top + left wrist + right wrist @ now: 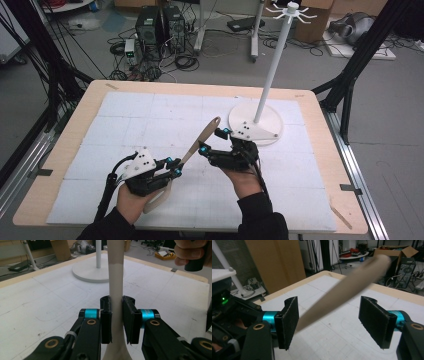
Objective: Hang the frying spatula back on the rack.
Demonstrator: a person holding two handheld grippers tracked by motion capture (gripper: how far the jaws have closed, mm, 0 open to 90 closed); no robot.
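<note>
Two grippers sit mid-table on my feed: left gripper [174, 166] clamped on the wooden spatula [200, 139] handle, right gripper [213, 141] spread wide around its raised end, white stand [260, 122] just beyond, mat edges well apart.

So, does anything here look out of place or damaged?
Nothing looks damaged or spilled. The left gripper clamps a long wooden spoon by its handle, held aslant above the table; the right gripper is open around it. The white stand is upright.

Beige spoon [200, 141], white stand [256, 123], white gridded mat [150, 125].
</note>
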